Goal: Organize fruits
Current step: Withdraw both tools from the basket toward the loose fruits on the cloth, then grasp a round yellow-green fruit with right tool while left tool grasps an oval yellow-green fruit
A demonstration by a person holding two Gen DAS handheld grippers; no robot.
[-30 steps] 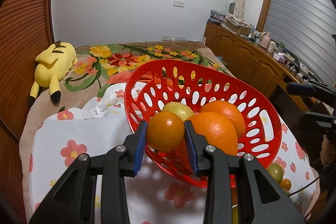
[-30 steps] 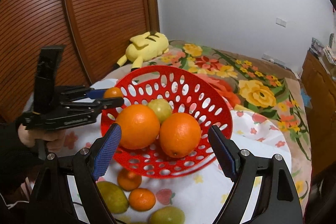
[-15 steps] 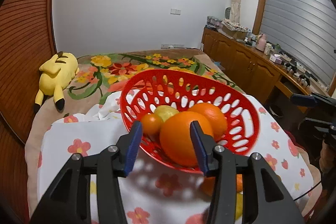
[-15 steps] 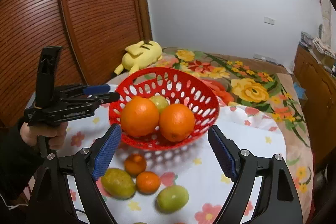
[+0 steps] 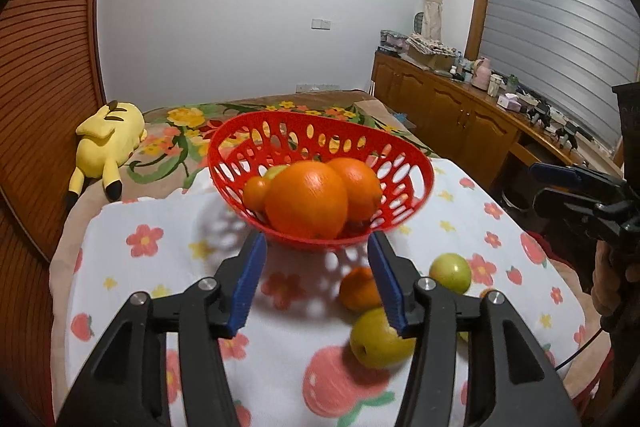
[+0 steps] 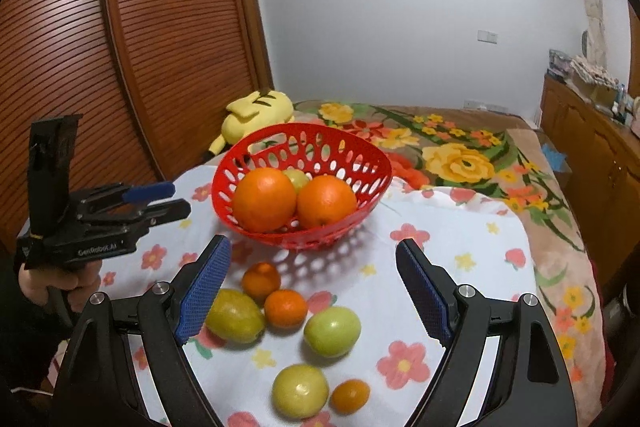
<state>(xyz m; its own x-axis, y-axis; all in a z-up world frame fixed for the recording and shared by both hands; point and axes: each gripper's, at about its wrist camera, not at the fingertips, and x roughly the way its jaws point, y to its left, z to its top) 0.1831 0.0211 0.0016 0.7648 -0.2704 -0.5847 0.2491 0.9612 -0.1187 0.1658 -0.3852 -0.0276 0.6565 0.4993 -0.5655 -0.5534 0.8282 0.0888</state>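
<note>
Backing my empty left claw (image 5: 318, 279), its jaws just opening, I aim the wide-open, empty right claw (image 6: 316, 287) squarely over the small orange (image 6: 285, 308) before lifting it to the basket (image 6: 236, 163).

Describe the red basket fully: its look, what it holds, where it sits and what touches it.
The red basket is a round bowl of what looks like glossy plastic, its flaring wall pierced with oval holes. It stands upright on the white floral cloth, apart from both grippers and from the loose fruit in front of it. Inside lie two large oranges, a small orange and a yellow-green fruit, of which only part shows.
</note>
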